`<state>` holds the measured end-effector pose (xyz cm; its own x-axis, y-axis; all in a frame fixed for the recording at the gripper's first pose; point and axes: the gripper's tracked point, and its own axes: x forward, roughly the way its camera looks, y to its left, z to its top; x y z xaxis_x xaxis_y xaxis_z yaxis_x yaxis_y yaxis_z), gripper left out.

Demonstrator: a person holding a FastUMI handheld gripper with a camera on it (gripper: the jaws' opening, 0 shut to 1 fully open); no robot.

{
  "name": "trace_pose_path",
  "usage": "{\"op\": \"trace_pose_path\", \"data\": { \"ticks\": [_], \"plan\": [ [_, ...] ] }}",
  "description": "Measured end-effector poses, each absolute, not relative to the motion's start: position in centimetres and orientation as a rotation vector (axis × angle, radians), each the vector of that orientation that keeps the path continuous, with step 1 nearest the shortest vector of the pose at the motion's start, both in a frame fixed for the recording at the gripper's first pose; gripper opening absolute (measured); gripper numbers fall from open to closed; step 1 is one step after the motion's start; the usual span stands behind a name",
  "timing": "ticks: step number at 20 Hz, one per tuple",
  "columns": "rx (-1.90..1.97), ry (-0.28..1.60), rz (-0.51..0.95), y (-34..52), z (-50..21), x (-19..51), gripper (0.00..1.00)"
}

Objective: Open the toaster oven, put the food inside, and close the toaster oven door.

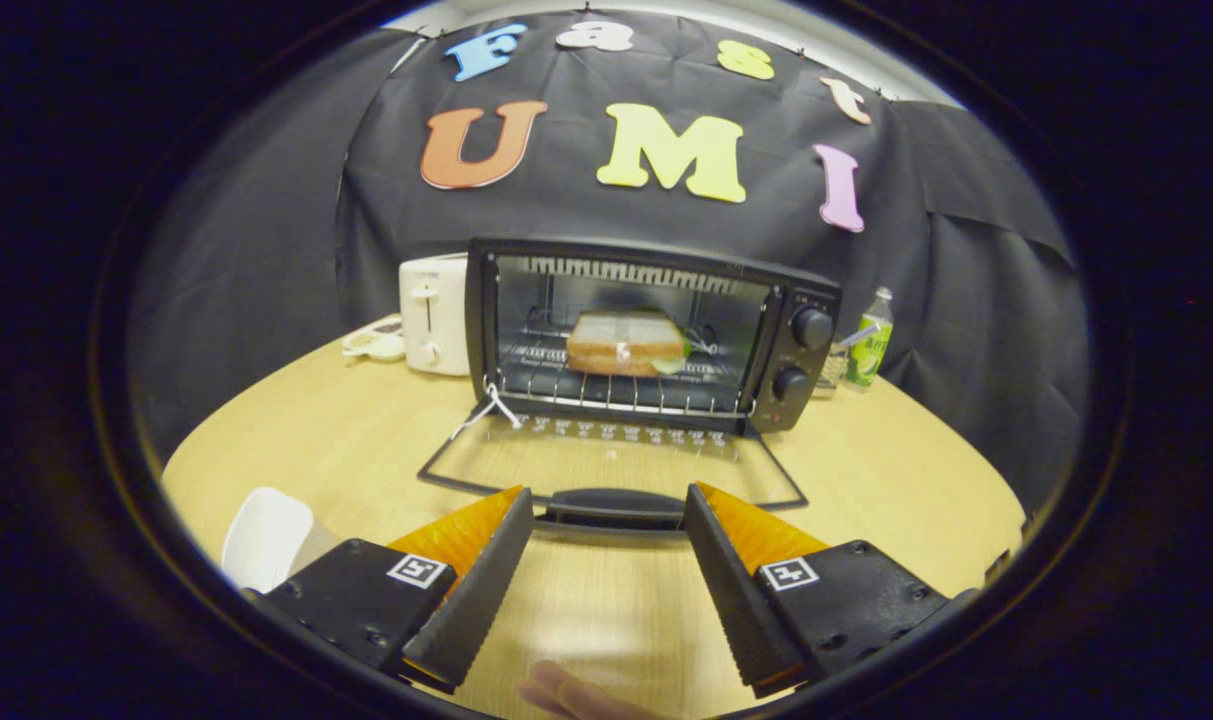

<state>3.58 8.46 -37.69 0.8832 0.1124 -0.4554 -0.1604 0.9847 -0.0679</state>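
gripper (608, 505) jaws wide apart, holding nothing, door handle (614, 506) just ahead between the tips, toaster oven (806, 350) door down flat on table (366, 430), sandwich (624, 345) on rack inside

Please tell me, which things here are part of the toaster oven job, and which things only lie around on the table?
Part of the job:
- toaster oven, door folded down open
- sandwich on the rack inside
- door handle, just ahead of the open tongs

Only lying around:
- white toaster left of the oven
- green bottle on its right
- white cup beside the tongs
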Motion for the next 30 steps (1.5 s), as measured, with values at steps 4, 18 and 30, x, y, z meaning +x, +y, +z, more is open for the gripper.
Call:
{"op": "trace_pose_path", "data": {
  "ticks": [4,18,30],
  "plan": [
    [-0.024,0.551,0.152,9.1,-39.8,3.0,0.99],
    [-0.040,0.572,0.111,8.8,-40.1,4.7,0.95],
    [0.001,0.517,0.105,8.8,-39.2,4.9,0.95]
  ]
}}
